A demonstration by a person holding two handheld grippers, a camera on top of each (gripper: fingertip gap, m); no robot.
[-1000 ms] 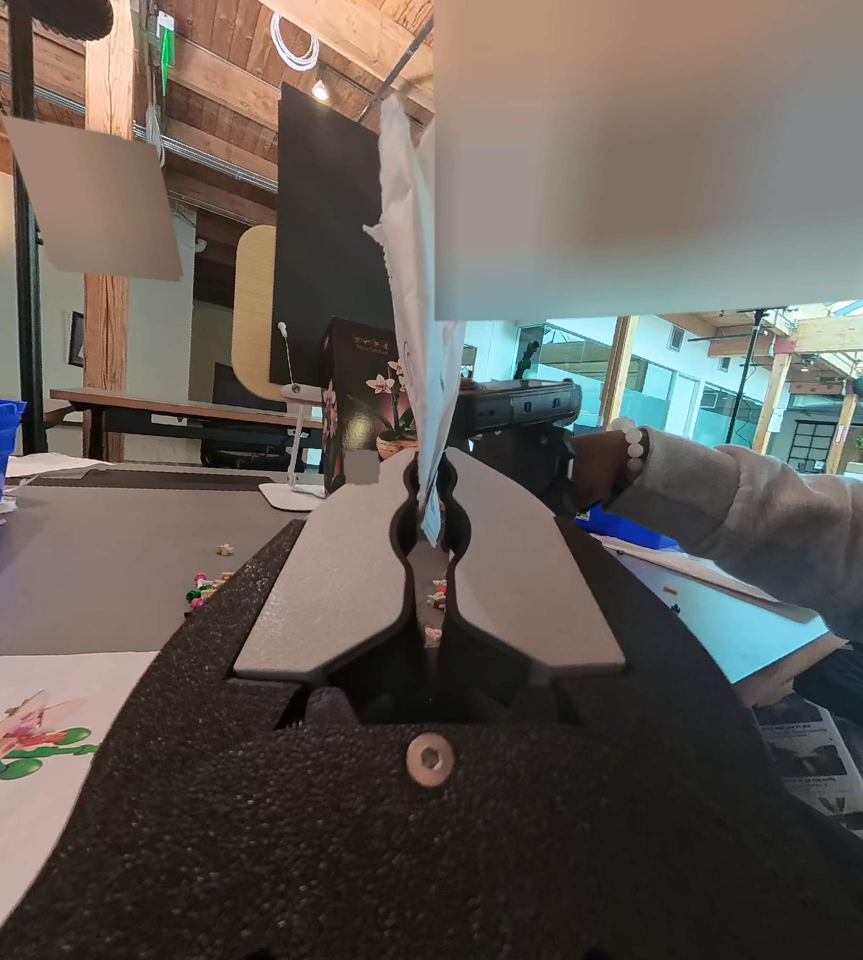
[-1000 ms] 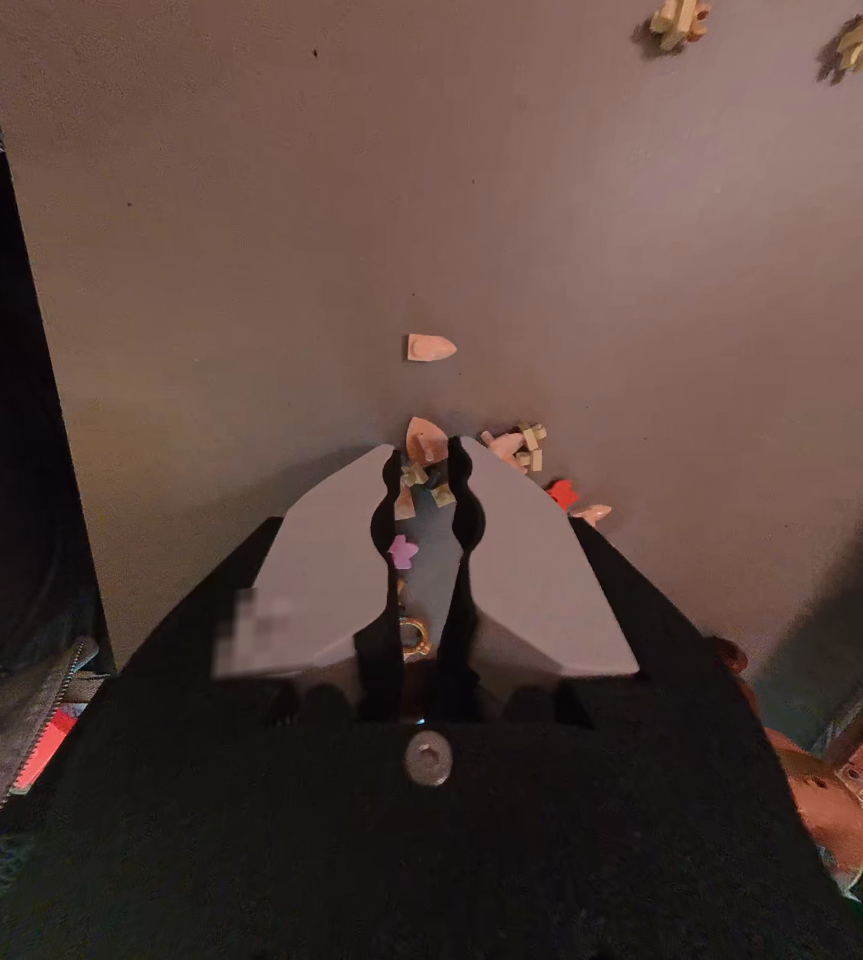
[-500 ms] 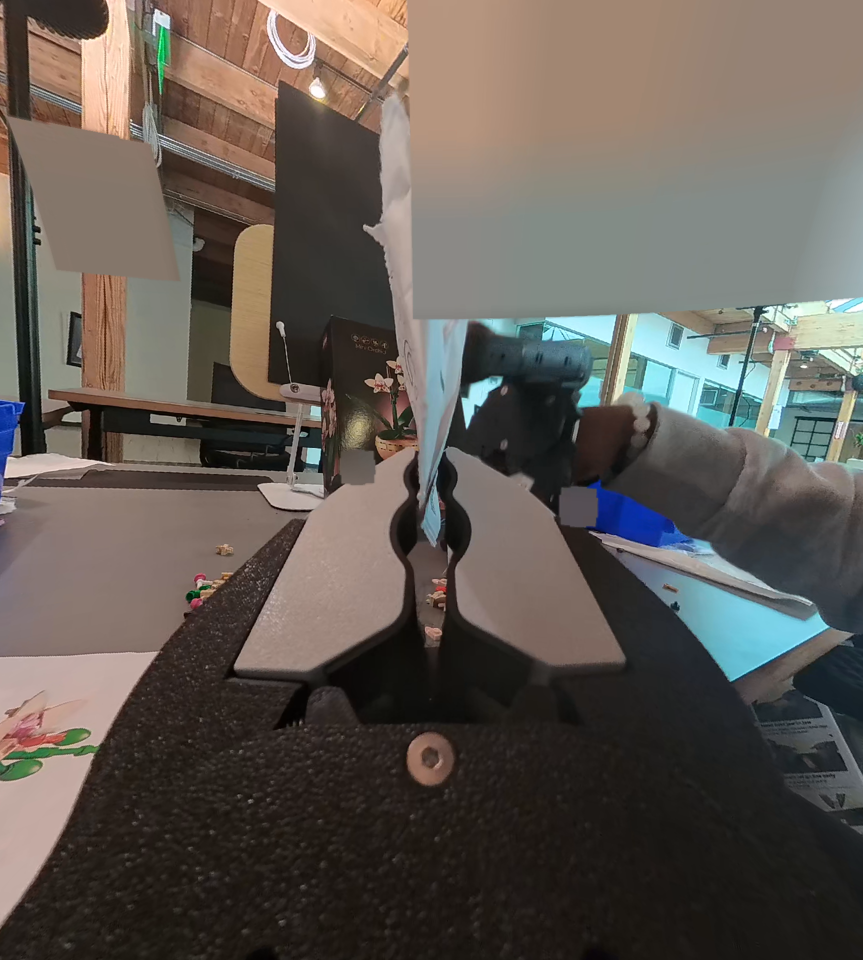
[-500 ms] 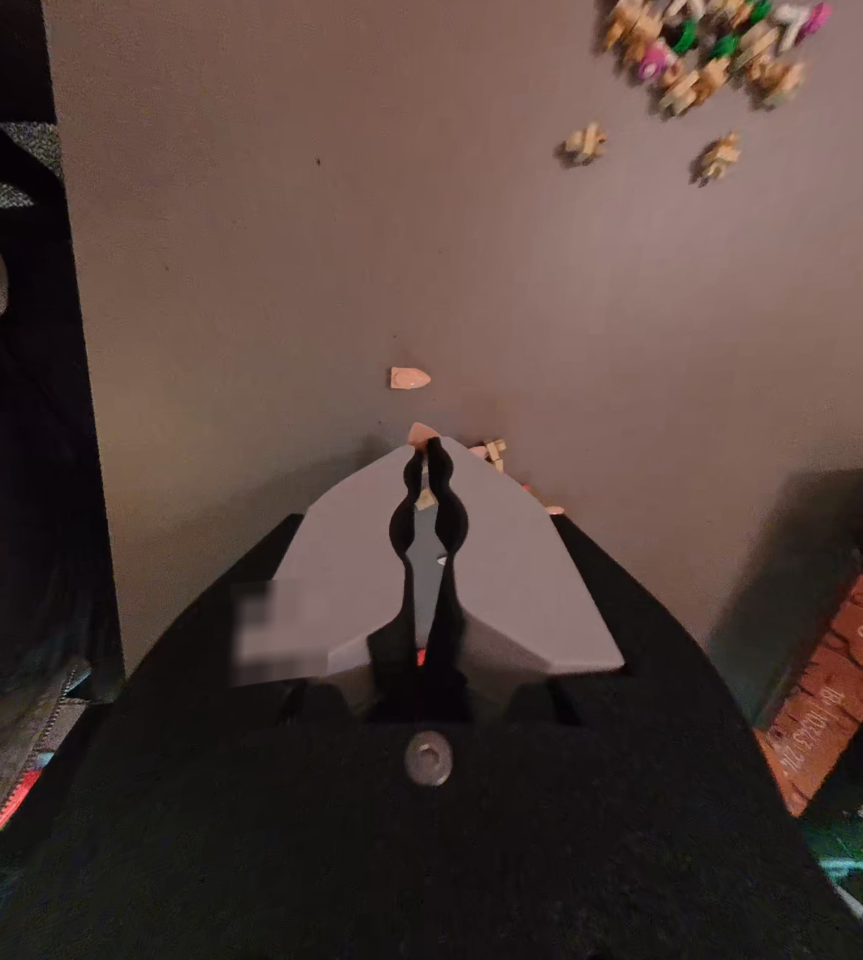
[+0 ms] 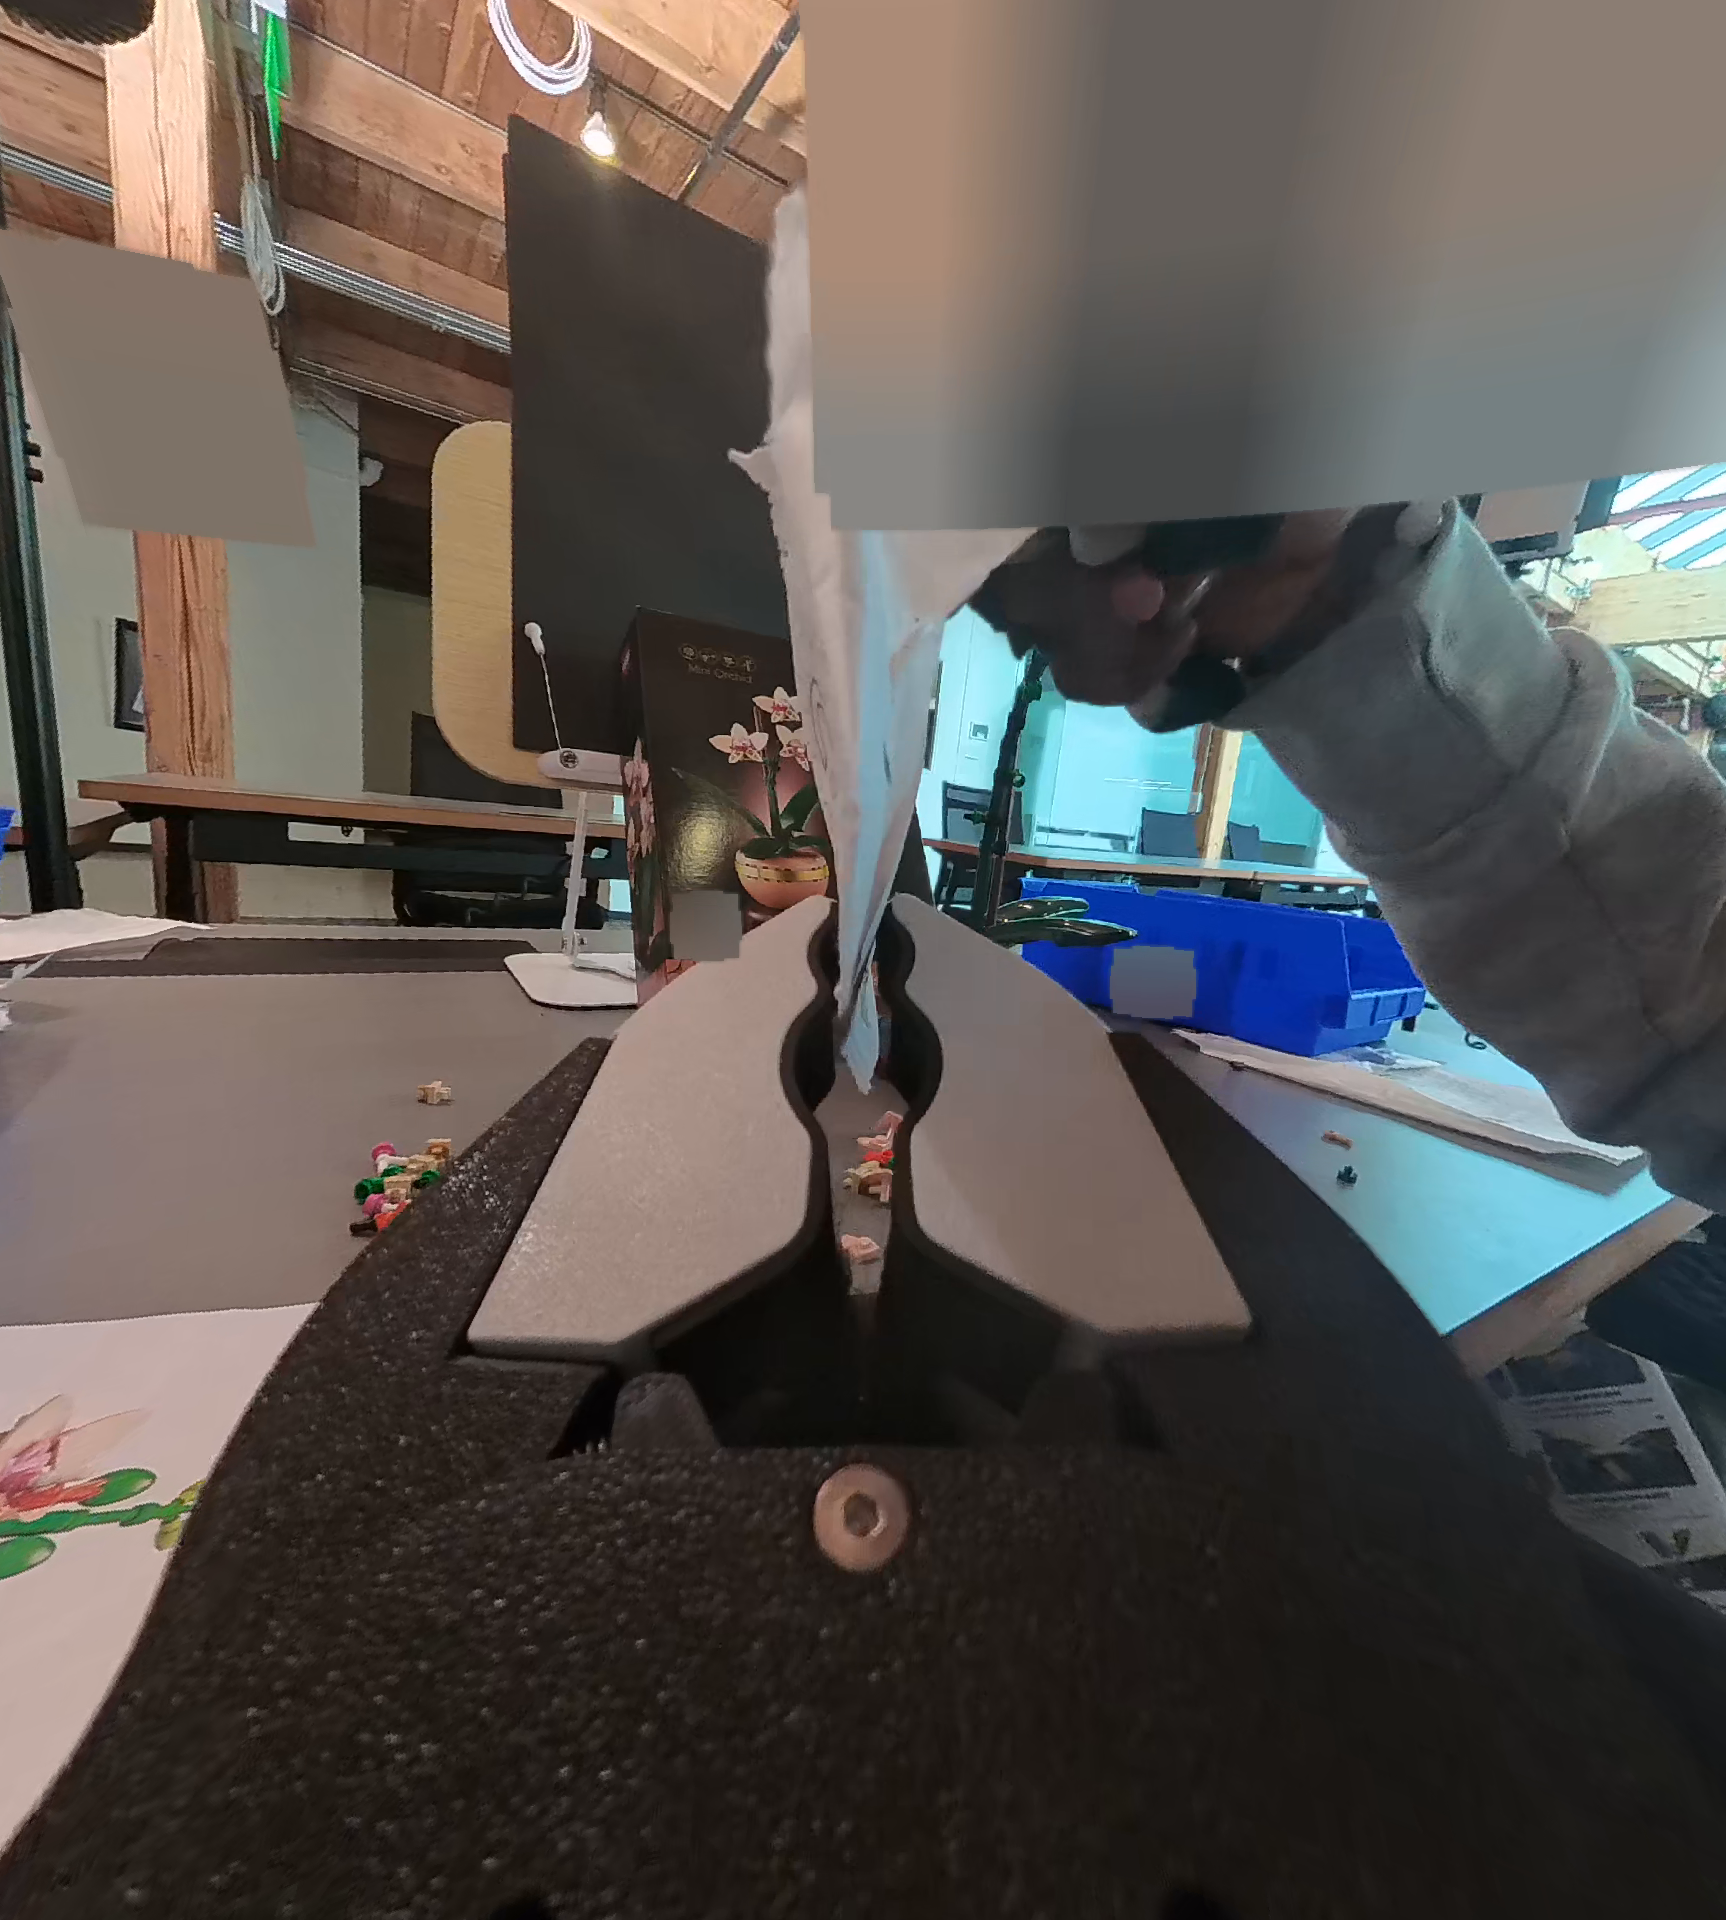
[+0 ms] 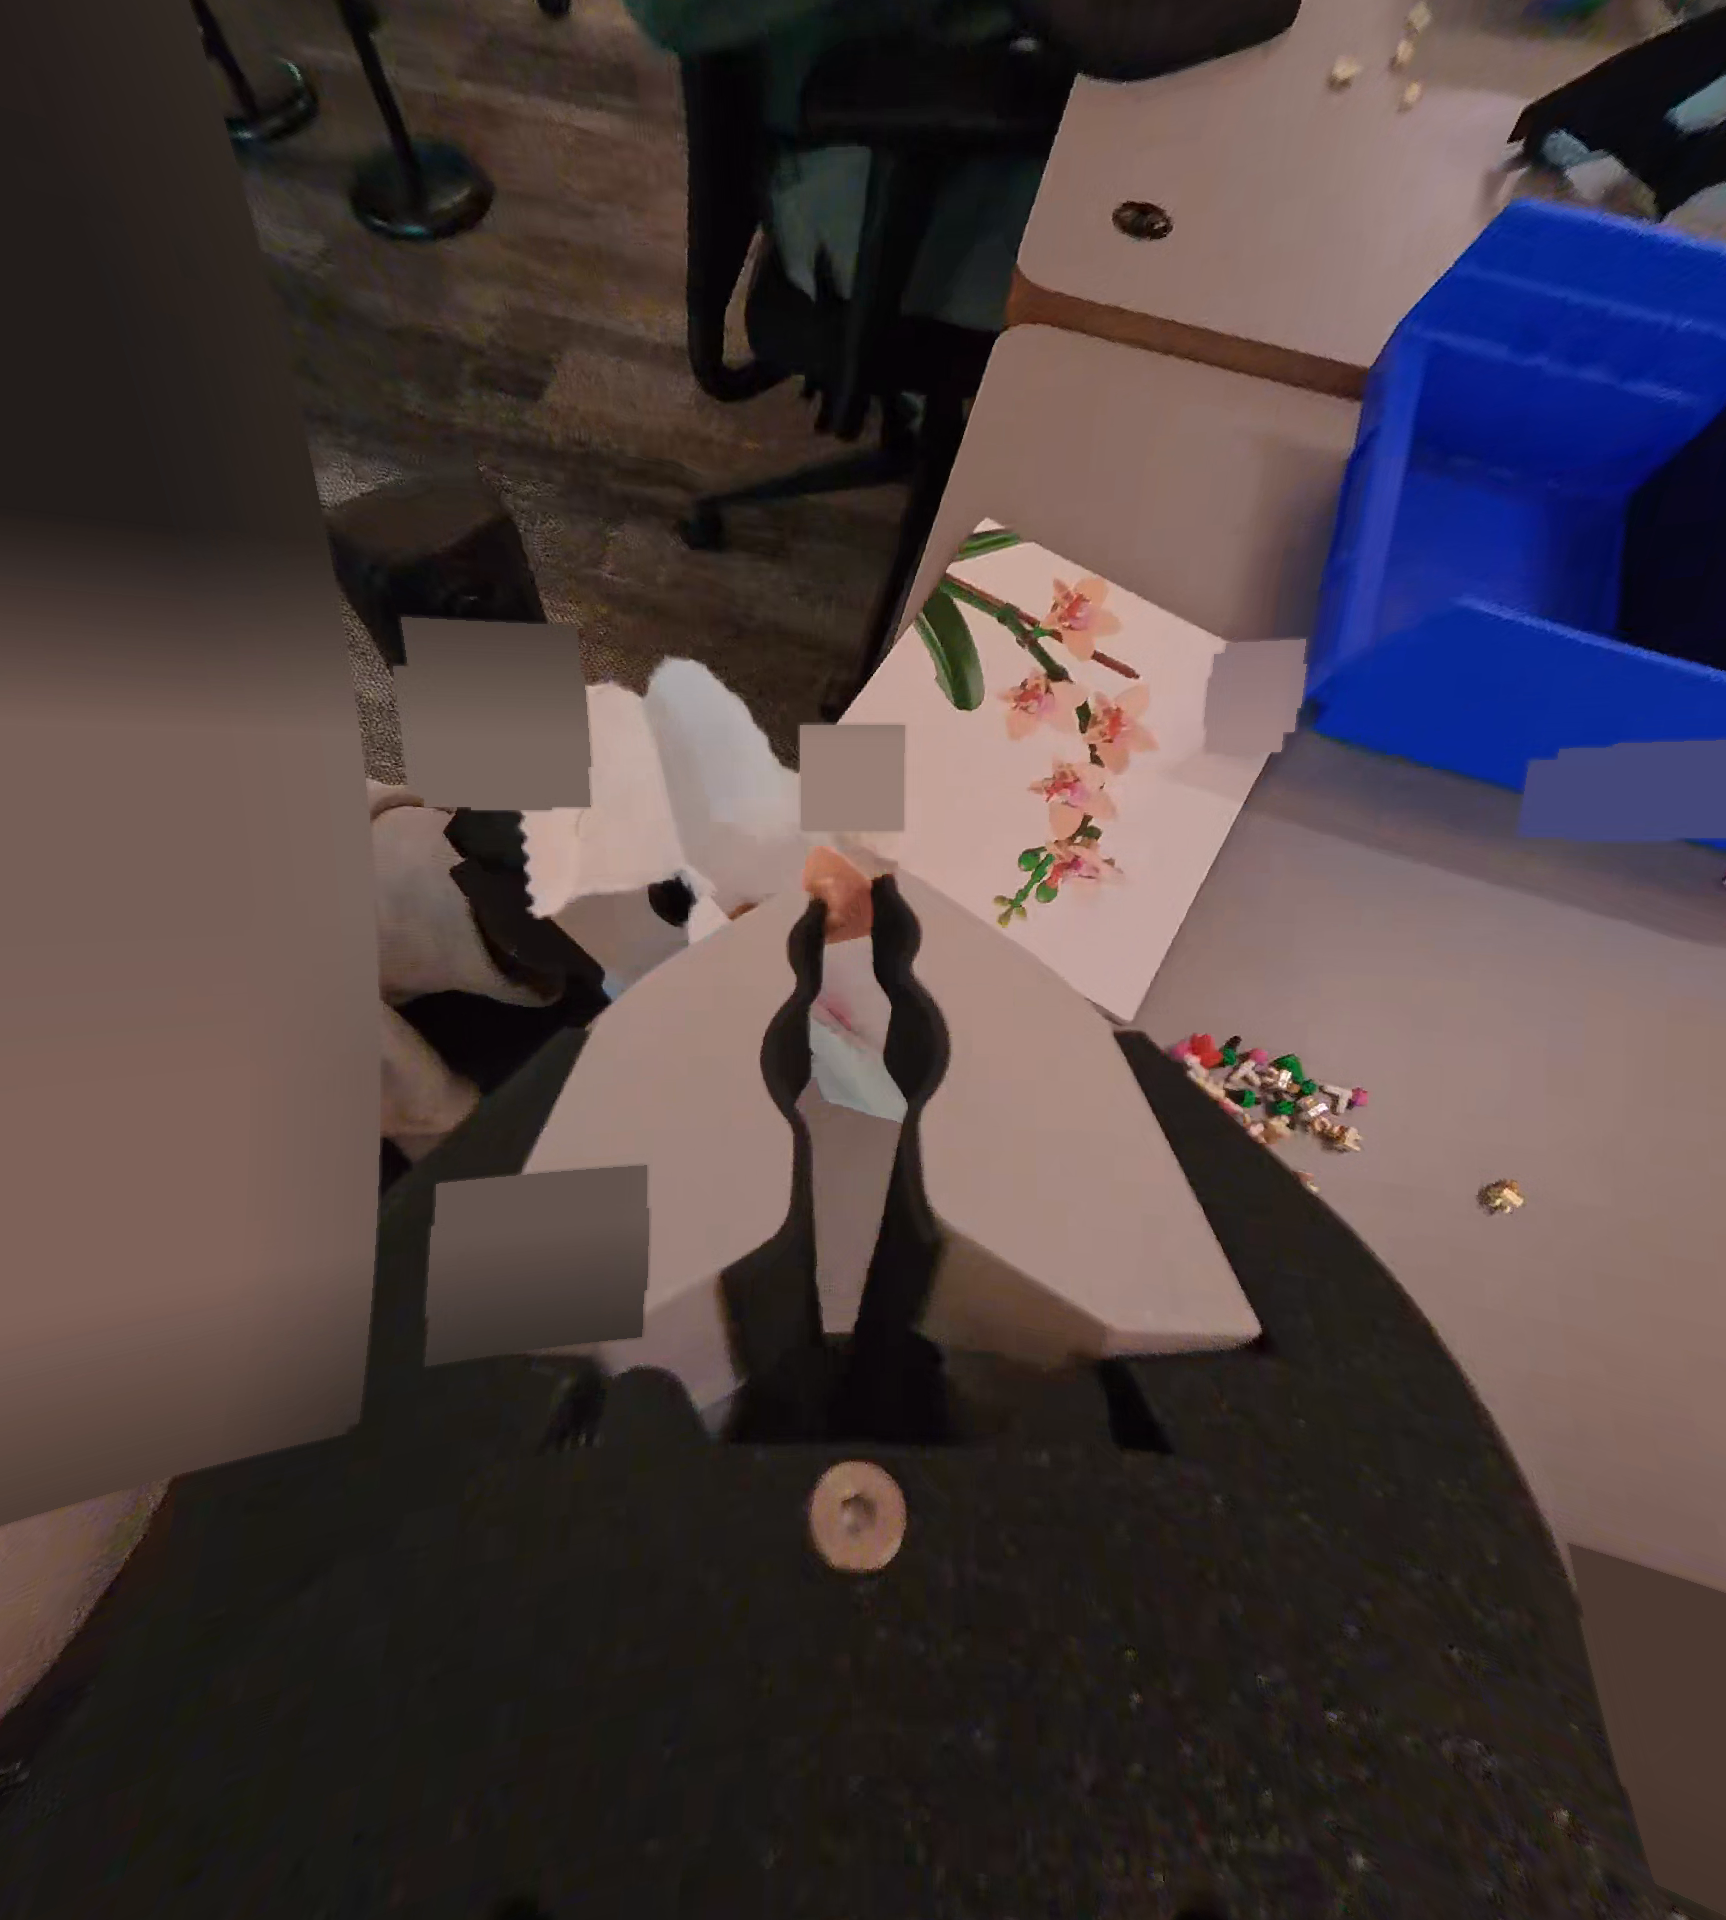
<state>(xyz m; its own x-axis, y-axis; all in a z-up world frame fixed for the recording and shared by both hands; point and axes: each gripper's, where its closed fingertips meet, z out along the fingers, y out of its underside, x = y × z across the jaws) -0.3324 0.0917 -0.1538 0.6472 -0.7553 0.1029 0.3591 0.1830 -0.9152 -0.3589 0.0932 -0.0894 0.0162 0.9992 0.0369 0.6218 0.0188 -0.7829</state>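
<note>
My left gripper (image 5: 859, 925) is shut on the lower edge of a white paper bag (image 5: 838, 675), which stands upward from the jaws above the grey table (image 5: 163, 1091). My right gripper (image 6: 846, 896) is shut on a small peach brick piece (image 6: 838, 888) and holds it in the air, over the white paper bag (image 6: 713, 769) in the right wrist view. In the left wrist view the hand and grey sleeve (image 5: 1565, 831) holding the right gripper are raised at the upper right. Loose small pieces (image 5: 869, 1153) lie on the table beyond the left fingers.
A pile of small coloured pieces (image 6: 1274, 1091) lies on the table, with the flower-picture booklet (image 6: 1067, 748) and a blue bin (image 6: 1565, 499) near it. A dark box with orchid pictures (image 5: 724, 790) stands behind the bag. Another blue bin (image 5: 1223, 966) sits right. An office chair (image 6: 838, 260) stands on the floor. The tips of one gripper are about 7 cm away from the tips of the other.
My right gripper shut on a peach piece on the table, lifted it and swung up over the bag. My left gripper has kept still, holding the bag.
</note>
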